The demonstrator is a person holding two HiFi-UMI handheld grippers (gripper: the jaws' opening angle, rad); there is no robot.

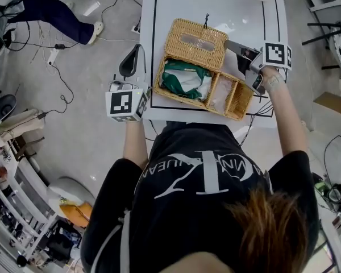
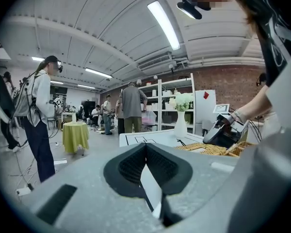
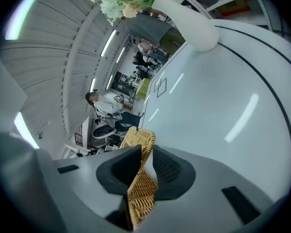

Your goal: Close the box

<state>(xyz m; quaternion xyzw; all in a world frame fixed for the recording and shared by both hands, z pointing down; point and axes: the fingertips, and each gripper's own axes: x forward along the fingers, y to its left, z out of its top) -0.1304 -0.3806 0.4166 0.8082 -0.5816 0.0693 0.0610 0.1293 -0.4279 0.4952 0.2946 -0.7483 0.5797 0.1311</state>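
A wicker box stands on the white table with its woven lid laid back, open, on the far side. A green and white item lies in the box's left compartment. My right gripper is at the lid's right edge and is shut on it; in the right gripper view the wicker lid runs between the pads of the right gripper. My left gripper hangs off the table's left edge, away from the box. In its own view the left gripper is shut on nothing.
A white vase with flowers stands at the table's far end. Cables trail over the floor on the left, near a person's leg. Shelving is at the lower left. People stand in the room beyond the table.
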